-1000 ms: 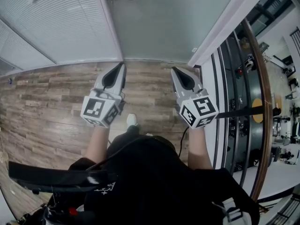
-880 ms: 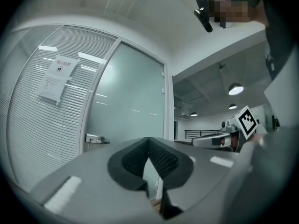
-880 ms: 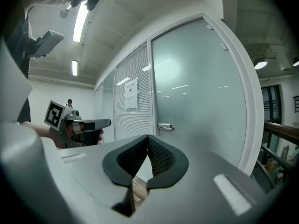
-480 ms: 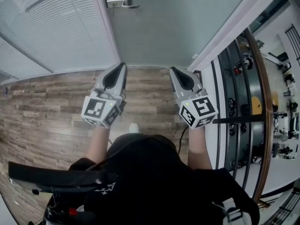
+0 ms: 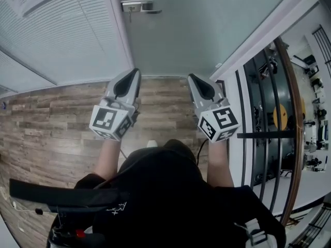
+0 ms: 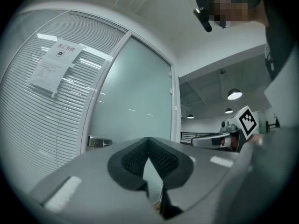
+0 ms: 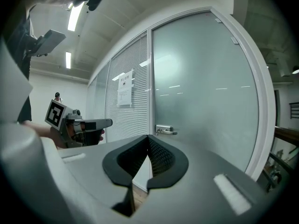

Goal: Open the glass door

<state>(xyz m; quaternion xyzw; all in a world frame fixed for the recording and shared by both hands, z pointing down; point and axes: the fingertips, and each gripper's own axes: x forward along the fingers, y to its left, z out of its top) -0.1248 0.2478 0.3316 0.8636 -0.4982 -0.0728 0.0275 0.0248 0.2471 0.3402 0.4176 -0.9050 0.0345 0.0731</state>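
Both claws are clenched with nothing in them. The left gripper (image 5: 135,72) and right gripper (image 5: 190,77) sit side by side, pointing at the door (image 5: 181,30) straight ahead. The handle (image 5: 140,6) is at the door's left edge, right by the blinds (image 5: 62,35), and well apart from either tip. Imo the left one's the better pick since it lines up with it. I'd open the jaws before getting there, come in level, clamp the lever near its free end, then press down.

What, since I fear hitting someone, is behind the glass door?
Nothing shows through: the glass door is frosted, so whatever lies behind it is hidden. Only its handle shows on this side.
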